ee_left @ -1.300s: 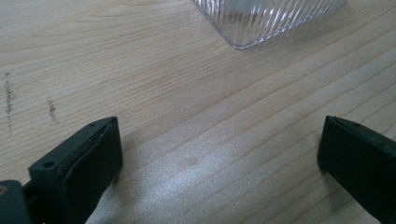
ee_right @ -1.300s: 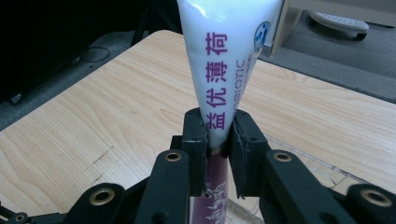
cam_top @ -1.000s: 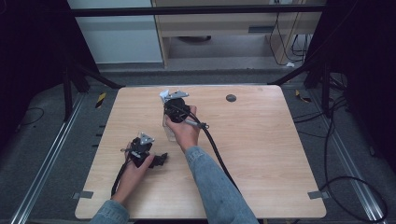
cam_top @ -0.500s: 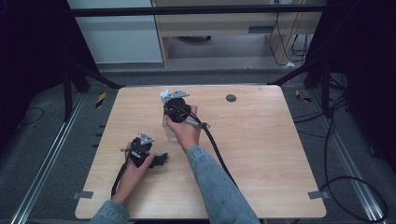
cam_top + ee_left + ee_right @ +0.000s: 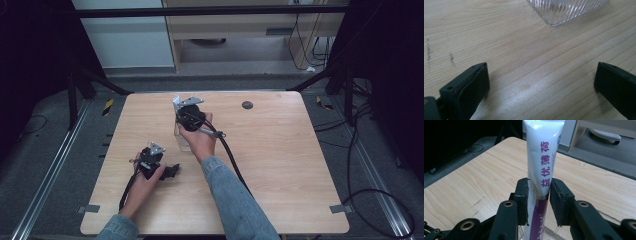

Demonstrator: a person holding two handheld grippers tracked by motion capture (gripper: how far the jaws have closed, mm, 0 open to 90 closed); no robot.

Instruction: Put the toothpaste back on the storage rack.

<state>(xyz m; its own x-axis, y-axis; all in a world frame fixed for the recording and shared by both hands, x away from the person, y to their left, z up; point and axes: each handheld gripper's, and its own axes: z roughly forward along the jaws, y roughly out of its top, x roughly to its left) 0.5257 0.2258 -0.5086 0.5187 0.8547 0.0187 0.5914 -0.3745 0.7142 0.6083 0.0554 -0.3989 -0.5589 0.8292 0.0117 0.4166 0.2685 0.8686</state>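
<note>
right gripper (image 5: 538, 195): clamped on white tube (image 5: 544, 157), held upright over clear ribbed container (image 5: 183, 137) at table centre (prob. to drop it in).
left gripper (image 5: 541, 82): jaws wide, empty, resting near-left, out of the way.

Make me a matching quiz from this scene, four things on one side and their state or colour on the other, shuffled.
Things:
1. right tool
2. left tool
3. tube
4. clear ribbed container

States:
A. open, low over bare wood
B. white with purple lettering
C. see-through, standing on the table
D. shut on the tube

Pairs: 1-D, 2-A, 3-B, 4-C
</note>
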